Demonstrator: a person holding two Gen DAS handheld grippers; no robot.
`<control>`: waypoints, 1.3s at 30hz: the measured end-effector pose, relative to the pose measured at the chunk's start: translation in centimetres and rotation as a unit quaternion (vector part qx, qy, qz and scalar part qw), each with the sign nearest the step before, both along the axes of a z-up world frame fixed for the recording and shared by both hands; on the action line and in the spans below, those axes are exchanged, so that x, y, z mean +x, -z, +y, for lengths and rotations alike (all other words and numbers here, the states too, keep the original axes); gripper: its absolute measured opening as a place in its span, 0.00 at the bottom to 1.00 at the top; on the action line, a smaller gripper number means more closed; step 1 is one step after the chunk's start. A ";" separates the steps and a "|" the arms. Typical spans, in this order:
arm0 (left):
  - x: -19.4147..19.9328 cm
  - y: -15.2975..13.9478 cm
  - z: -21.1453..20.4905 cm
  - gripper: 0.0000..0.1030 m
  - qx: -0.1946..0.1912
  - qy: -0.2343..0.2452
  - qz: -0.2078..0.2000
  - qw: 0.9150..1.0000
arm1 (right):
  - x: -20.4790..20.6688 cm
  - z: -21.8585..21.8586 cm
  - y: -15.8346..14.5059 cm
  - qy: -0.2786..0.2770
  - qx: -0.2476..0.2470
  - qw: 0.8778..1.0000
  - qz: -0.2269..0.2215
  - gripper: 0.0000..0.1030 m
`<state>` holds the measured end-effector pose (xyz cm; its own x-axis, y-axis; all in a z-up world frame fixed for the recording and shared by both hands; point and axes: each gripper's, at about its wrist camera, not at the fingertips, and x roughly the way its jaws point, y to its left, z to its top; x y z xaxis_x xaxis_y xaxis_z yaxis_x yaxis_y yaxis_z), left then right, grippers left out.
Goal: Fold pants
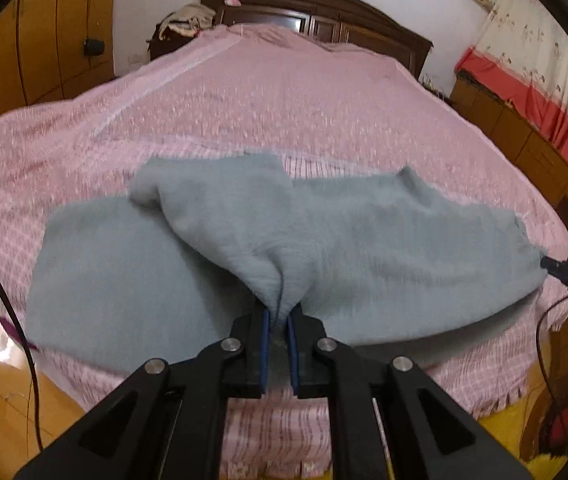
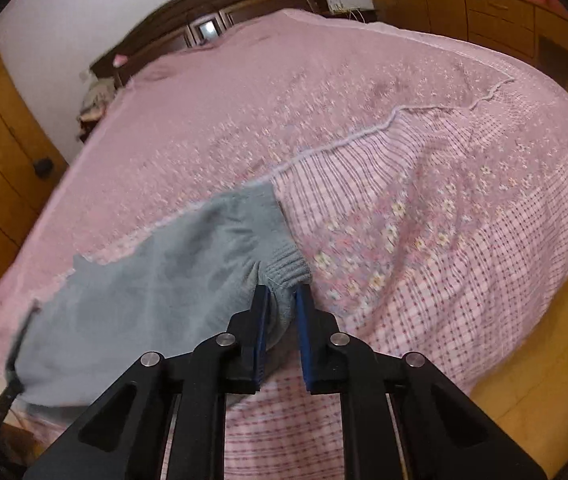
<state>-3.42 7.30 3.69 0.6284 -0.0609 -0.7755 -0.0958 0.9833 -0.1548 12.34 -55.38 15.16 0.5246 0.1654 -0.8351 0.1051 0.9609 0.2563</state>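
Left gripper (image 1: 279, 314) pinches a bunch of the grey pants (image 1: 364, 232); right gripper (image 2: 281, 294) clamps their cuff (image 2: 288, 270) over the bed (image 2: 404, 120).

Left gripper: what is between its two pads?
A pinched fold of the grey pants sits between the left gripper pads, seen in the left wrist view.

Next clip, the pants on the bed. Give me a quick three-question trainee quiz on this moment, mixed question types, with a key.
1. True or false: the left tongs are shut on a bunched fold of the grey pants.
2. Which part of the pants sits between the right tongs? A) a drawstring B) a ribbed cuff C) a back pocket
3. Fill in: the pants lie on a bed with a ______ bedspread.

Key: 1 true; 2 B, the ribbed cuff; 3 pink.
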 end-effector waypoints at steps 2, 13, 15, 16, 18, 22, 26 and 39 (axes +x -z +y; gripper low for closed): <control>-0.1 2.0 0.1 0.09 -0.007 0.000 0.029 1.000 | -0.2 -0.4 0.7 0.003 -0.001 1.000 0.011 0.14; -2.0 0.9 2.1 0.37 -0.037 -0.017 0.037 0.999 | -1.5 -1.1 2.1 0.007 0.011 0.999 0.050 0.30; -2.7 -0.1 2.5 0.41 -0.021 -0.030 0.029 0.999 | -2.0 -1.3 1.1 0.016 0.012 0.999 0.043 0.30; -3.0 -0.5 2.7 0.41 -0.012 -0.037 0.024 0.999 | -2.3 -1.3 0.6 0.017 0.007 0.999 0.037 0.30; -3.1 -1.4 3.2 0.42 -0.002 -0.046 0.015 0.999 | -2.9 -1.2 -0.5 0.015 -0.006 1.000 0.021 0.30; -1.3 -3.3 3.3 0.45 0.005 -0.050 -0.004 0.999 | -3.4 0.3 -2.4 -0.003 -0.007 1.000 -0.008 0.30; 1.6 -4.4 2.4 0.46 0.007 -0.034 -0.016 0.999 | -3.5 2.6 -3.0 -0.029 -0.003 0.999 -0.018 0.30; 9.0 -1.4 -0.6 0.47 0.026 -0.012 0.016 0.999 | -4.1 6.2 1.4 -0.047 0.030 0.998 0.025 0.30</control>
